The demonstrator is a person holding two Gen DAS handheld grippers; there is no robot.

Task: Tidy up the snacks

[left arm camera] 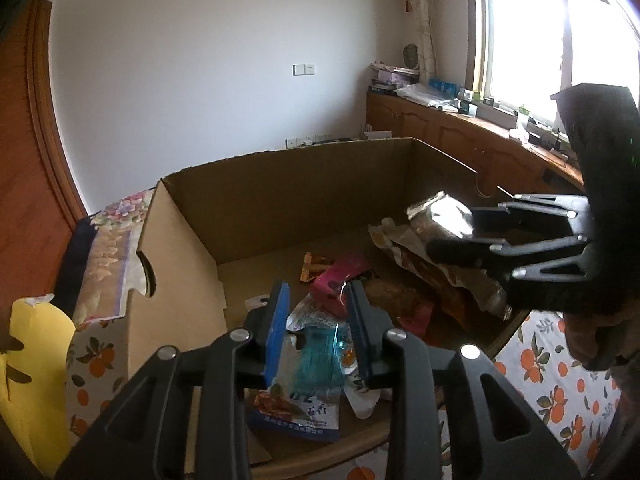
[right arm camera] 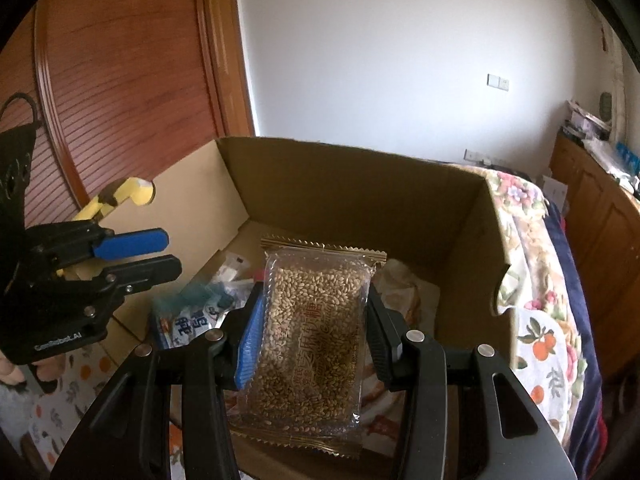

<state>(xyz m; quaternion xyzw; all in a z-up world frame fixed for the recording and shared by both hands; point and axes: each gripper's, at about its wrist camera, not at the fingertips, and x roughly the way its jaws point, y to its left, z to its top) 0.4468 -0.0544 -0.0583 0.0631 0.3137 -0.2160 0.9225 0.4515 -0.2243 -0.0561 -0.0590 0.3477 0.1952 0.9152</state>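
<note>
Right gripper [right arm camera: 310,334] clamped on sesame bar [right arm camera: 312,344], held over box [right arm camera: 360,184] (likely for drop-in). Left gripper [left arm camera: 316,332] fingers apart, empty, above packets [left arm camera: 316,360].

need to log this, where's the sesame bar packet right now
The sesame packet is clamped in the right gripper, held above the open cardboard box, centre of the right wrist view.
</note>
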